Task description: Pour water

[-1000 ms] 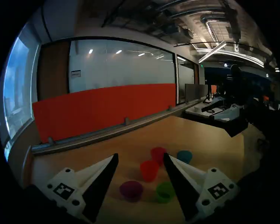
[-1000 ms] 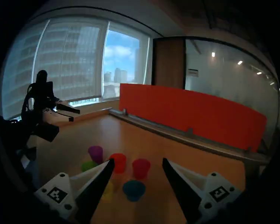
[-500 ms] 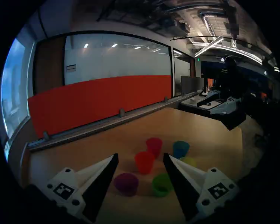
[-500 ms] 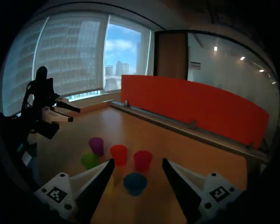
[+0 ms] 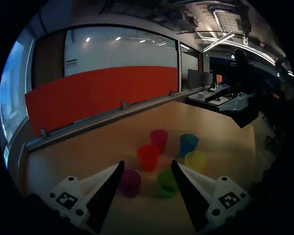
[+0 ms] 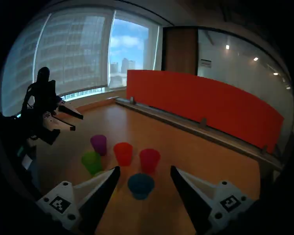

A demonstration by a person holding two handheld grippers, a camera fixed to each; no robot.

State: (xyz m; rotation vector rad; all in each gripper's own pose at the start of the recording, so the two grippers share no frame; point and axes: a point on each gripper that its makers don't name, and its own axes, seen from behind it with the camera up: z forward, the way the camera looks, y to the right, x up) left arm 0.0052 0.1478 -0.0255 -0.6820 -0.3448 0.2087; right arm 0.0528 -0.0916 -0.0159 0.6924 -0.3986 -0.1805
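Left gripper view: the left gripper (image 5: 147, 163) has its two fingers spread wide, and they hold nothing. Six cups stand close together on the middle of the tabletop (image 5: 80, 150), well away from the far edge that runs under the long orange wall (image 5: 100, 92). The purple cup (image 5: 129, 182) and the green cup (image 5: 167, 183) are nearest, just past the fingertips. The orange cup (image 5: 148, 157) stands behind them. The red cup (image 5: 159, 140) is behind the orange one. The blue cup (image 5: 188, 144) is beside the red one, and the yellow cup (image 5: 195, 160) is in front of the blue one. I cannot tell if any cup has water in it.

Right gripper view: the right gripper (image 6: 145, 169) also has its fingers spread wide and holds nothing. The blue cup (image 6: 140, 185) sits between the fingertips, not touching them. Behind it stand the red cup (image 6: 149, 159) and the orange cup (image 6: 123, 153). The purple cup (image 6: 98, 144) and green cup (image 6: 92, 161) are nearer the window (image 6: 80, 58) side. The left gripper (image 6: 79, 123) hangs above that edge of the tabletop, fingers apart.
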